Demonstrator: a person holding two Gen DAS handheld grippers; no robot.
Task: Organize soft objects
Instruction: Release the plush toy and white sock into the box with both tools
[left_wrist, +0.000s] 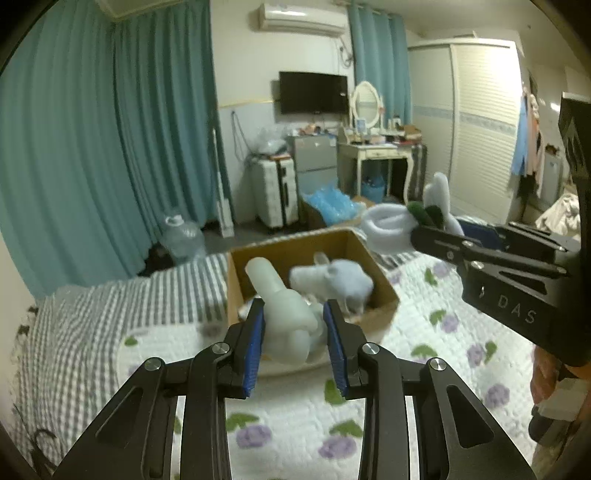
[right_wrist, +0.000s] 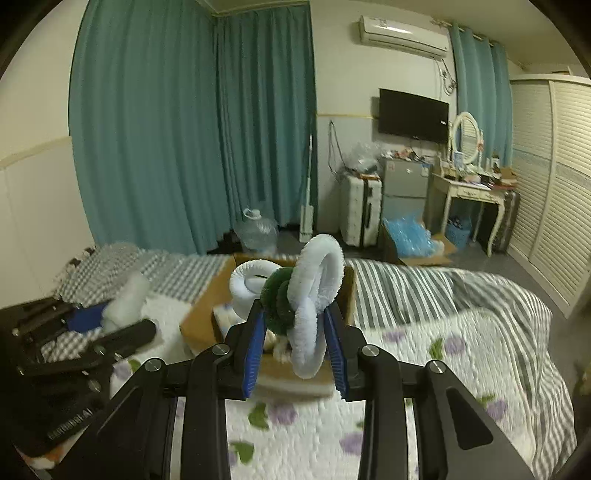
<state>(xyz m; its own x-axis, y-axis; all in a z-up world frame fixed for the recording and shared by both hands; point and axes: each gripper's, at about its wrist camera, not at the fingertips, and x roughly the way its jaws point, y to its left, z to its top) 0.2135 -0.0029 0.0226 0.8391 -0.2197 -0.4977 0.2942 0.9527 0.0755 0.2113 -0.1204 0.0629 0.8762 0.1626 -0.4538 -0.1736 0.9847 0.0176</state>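
A cardboard box (left_wrist: 384, 280) stands on the bed and holds a pale blue plush toy (left_wrist: 332, 280). My left gripper (left_wrist: 295, 325) is shut on a white plush toy (left_wrist: 284, 314) at the box's near edge. My right gripper (right_wrist: 295, 328) is shut on a fuzzy toy of white rings with a dark green middle (right_wrist: 314, 291), held above the box (right_wrist: 199, 317). The right gripper (left_wrist: 436, 236) and its ring toy (left_wrist: 388, 225) also show in the left wrist view, beyond the box's right corner. The left gripper (right_wrist: 92, 317) and its white plush toy (right_wrist: 125, 299) show at left in the right wrist view.
The bed has a white quilt with purple flowers (left_wrist: 461, 343) and a grey striped blanket (right_wrist: 424, 291). Past its foot stand a water jug (left_wrist: 183, 236), a white suitcase (left_wrist: 275, 192), a small fridge (left_wrist: 316, 162), a box of blue packing (right_wrist: 410, 236) and a dressing table (right_wrist: 472, 192).
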